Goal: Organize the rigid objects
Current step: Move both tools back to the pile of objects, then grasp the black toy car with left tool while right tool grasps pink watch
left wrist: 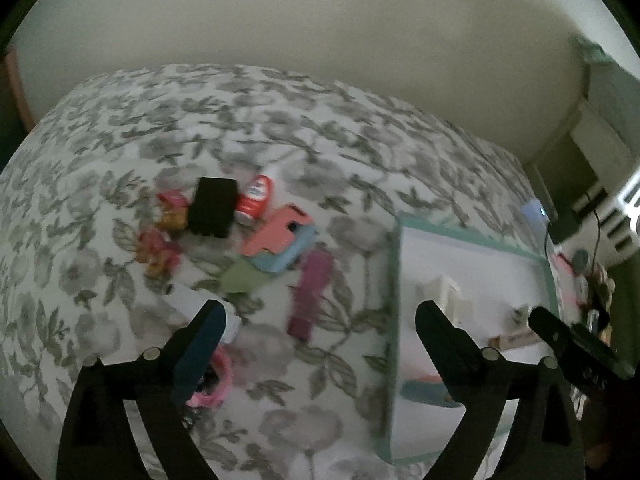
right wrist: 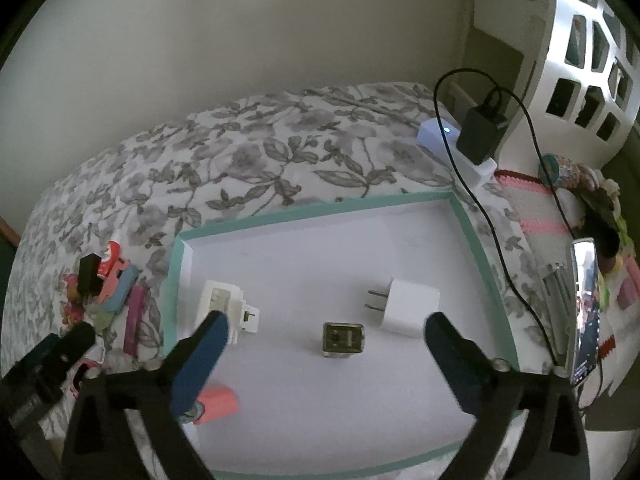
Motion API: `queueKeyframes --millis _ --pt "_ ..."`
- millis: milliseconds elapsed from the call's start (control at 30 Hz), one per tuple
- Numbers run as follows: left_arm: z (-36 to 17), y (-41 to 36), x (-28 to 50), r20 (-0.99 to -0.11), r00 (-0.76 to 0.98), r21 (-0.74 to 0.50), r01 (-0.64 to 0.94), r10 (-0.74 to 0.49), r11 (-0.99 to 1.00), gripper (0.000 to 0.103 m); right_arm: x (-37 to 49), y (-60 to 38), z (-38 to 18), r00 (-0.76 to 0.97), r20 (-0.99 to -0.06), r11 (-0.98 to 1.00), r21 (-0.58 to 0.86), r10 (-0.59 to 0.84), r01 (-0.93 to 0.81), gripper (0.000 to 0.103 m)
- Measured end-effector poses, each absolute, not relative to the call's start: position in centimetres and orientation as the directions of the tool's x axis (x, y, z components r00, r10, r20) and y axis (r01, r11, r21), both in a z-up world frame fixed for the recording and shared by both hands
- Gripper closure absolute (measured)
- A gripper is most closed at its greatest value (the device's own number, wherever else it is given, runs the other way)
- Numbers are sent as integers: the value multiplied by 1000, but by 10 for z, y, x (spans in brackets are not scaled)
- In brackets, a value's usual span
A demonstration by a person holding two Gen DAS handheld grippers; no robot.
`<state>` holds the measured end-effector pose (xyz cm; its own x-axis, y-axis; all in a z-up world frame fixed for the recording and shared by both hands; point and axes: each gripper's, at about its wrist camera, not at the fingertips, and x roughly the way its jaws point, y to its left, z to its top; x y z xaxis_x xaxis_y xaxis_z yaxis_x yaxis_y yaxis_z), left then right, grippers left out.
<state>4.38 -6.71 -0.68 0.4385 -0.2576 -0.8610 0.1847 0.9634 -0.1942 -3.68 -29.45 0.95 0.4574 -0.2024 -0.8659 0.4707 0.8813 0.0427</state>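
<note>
My bedspread is white with a grey leaf-and-flower print. The tray has a mint-green rim and a white floor. In it I see a white plug adapter, a white connector block, a brassy-olive small square piece and a coral-pink block. Outside lie a black box, a red-and-white tube and a magenta bar.

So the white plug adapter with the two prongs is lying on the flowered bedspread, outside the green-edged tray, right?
Not quite. In the right wrist view the white plug adapter lies inside the green-edged tray, on its white floor beside a small dark square piece. The flowered bedspread surrounds the tray.
</note>
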Motion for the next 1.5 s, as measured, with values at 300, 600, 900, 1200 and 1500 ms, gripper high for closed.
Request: queueKeyframes --millis 300,600,900,1200,1500 --pt "14 -4 57 -820 524 -236 54 -228 970 5 -27 -266 26 544 -828 919 99 -137 383 0" --pt "8 66 68 -864 488 -201 -105 -126 974 5 6 -168 24 574 -819 983 119 18 139 0" --pt "-17 95 68 -913 393 -194 -179 -111 965 5 20 -99 -9 485 -860 984 176 160 -14 0" --pt "-45 110 64 -945 304 -200 -237 -123 950 5 26 -66 -44 372 -899 972 224 233 -69 3" --pt "-57 121 63 -953 275 -206 -276 -128 939 5 32 -45 -69 283 -908 951 301 309 -74 37"
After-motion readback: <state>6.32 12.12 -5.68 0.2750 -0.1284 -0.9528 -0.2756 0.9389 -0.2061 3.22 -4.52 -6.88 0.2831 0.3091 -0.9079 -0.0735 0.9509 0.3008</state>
